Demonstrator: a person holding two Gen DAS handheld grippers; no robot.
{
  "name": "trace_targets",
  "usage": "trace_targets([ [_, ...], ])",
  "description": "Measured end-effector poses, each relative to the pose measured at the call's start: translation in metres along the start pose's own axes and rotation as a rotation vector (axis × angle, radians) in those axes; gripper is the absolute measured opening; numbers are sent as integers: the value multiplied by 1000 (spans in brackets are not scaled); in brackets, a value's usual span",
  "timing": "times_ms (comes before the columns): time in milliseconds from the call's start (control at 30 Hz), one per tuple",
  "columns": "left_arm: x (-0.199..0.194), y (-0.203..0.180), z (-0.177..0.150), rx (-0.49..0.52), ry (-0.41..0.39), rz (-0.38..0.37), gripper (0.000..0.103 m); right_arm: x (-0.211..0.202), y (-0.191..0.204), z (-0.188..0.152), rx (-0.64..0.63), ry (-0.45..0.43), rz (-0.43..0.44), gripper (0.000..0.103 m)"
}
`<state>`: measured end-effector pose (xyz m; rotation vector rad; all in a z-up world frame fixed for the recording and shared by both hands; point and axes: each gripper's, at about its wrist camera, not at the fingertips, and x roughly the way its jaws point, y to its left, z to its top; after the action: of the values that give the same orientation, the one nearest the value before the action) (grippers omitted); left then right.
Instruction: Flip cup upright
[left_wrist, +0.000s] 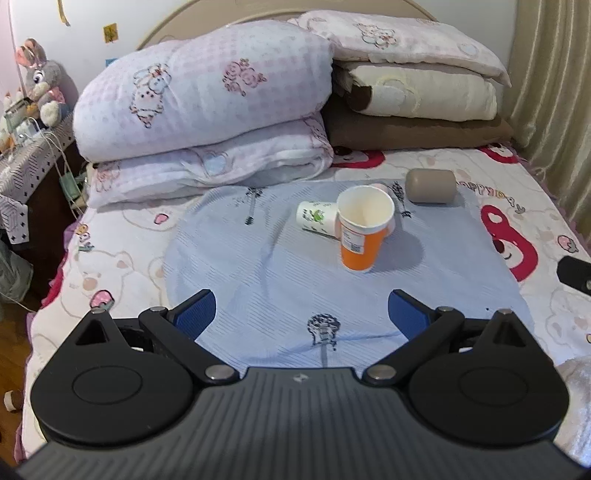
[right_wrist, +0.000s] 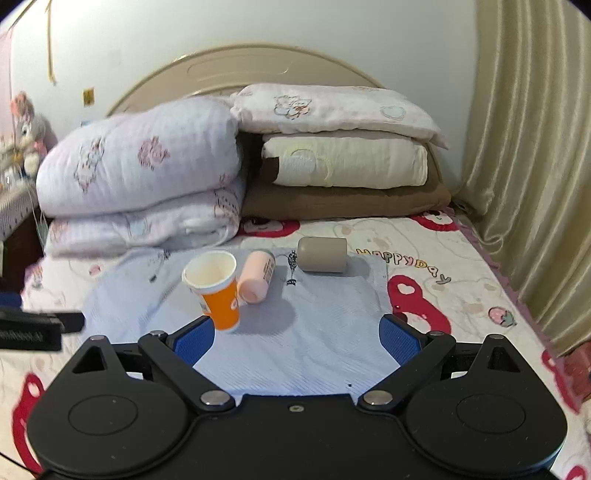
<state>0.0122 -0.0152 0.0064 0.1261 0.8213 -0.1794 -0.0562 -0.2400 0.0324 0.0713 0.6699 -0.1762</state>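
Blue cloth (left_wrist: 258, 258) on the bed has the orange cup (left_wrist: 364, 230) already standing upright; taupe cup (left_wrist: 430, 185), pink cup (right_wrist: 256, 277) and, I think, a white cup (left_wrist: 317, 218) lie sideways. Left gripper (left_wrist: 301, 317) and right gripper (right_wrist: 296, 341) spread wide, empty.

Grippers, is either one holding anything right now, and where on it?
Nothing is held. The left gripper and right gripper are both open and empty, short of the orange cup.

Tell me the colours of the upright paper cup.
The upright paper cup is orange below, with a white band at the rim and white inside; clearest in the left wrist view.
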Motion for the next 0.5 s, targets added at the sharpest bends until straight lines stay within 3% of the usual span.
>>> trace_targets([
  [500, -1, -10, -4, 29, -3, 0, 101, 2, -5, -6, 5, 23, -22, 98],
])
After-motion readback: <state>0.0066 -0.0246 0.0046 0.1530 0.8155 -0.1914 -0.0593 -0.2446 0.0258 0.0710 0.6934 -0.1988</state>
